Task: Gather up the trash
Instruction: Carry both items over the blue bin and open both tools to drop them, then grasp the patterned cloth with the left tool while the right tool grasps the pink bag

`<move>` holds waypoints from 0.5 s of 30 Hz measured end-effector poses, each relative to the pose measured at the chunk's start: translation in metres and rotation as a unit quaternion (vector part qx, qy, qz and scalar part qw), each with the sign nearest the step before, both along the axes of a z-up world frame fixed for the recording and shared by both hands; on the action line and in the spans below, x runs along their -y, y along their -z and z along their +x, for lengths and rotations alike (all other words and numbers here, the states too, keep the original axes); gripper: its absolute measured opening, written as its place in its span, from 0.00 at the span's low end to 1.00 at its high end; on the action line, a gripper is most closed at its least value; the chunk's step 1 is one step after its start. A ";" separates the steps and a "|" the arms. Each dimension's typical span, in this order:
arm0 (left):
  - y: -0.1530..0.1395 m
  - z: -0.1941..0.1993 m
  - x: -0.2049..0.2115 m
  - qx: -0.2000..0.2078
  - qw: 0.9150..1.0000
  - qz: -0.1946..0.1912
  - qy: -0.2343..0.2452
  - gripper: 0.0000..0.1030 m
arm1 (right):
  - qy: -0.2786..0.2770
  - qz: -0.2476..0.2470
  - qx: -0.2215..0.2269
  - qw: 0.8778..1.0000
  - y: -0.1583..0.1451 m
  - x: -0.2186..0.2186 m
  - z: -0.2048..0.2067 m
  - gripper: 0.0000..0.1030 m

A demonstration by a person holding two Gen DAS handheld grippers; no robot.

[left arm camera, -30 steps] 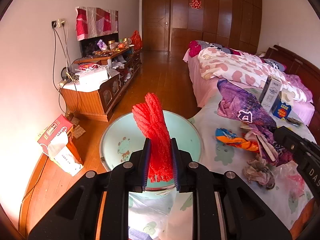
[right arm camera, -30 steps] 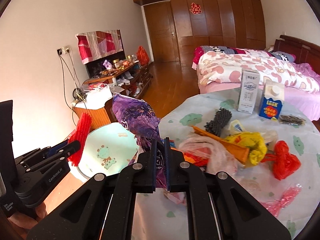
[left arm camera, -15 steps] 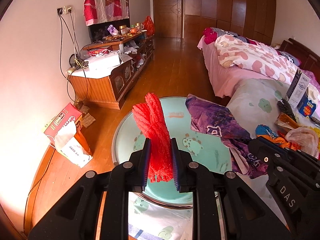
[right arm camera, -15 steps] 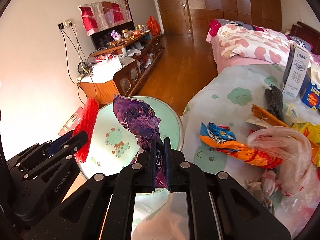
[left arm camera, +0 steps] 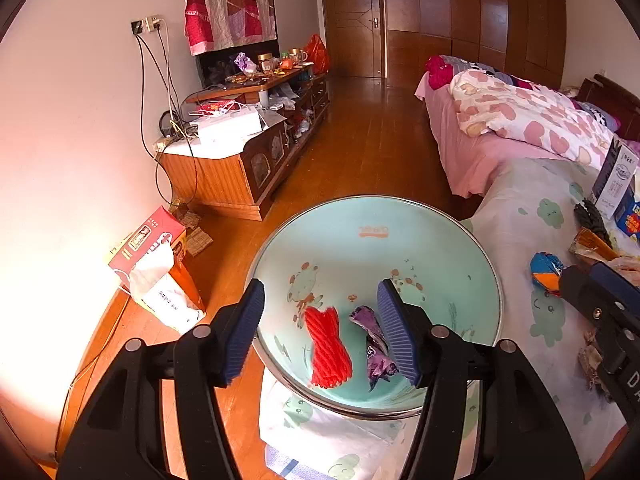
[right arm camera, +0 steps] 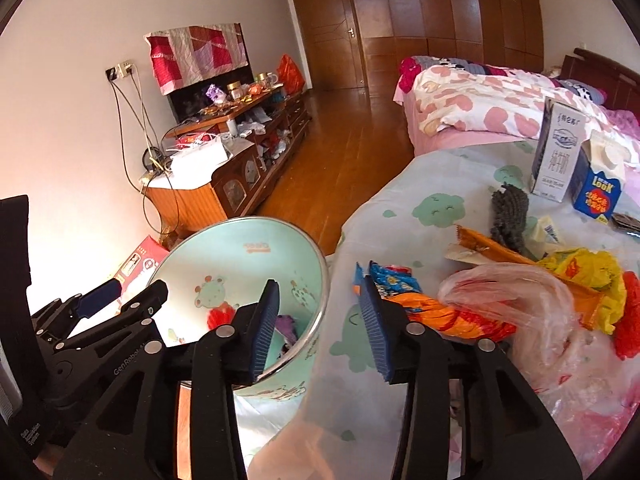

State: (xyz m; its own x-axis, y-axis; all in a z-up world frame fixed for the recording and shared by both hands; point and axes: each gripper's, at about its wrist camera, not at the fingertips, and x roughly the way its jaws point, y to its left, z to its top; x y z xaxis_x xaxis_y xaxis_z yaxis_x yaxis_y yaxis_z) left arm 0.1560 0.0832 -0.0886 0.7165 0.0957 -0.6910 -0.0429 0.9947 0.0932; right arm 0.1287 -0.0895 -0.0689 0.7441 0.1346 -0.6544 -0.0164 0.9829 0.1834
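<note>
- Left gripper (left arm camera: pixel 320 328) and right gripper (right arm camera: pixel 318 320): jaws just opened, both empty.
- Red yarn (left arm camera: pixel 328 350) and purple wrapper (left arm camera: pixel 376 356) lie in the bin (left arm camera: pixel 400 208), frame centre.
- We lift clear of the rim before reaching for more.

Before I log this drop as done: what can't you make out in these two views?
- Purple wrapper: left-wrist view, partly behind a finger.
- Bin bottom: right-wrist view, blocked by the gripper fingers.
- Pink bag: right-wrist view, cut off by the edge.
</note>
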 end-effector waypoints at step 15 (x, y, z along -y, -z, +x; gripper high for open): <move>-0.026 -0.042 0.029 0.031 0.999 0.016 0.004 0.89 | 0.061 -0.043 0.075 0.994 -0.021 0.051 -0.061 0.91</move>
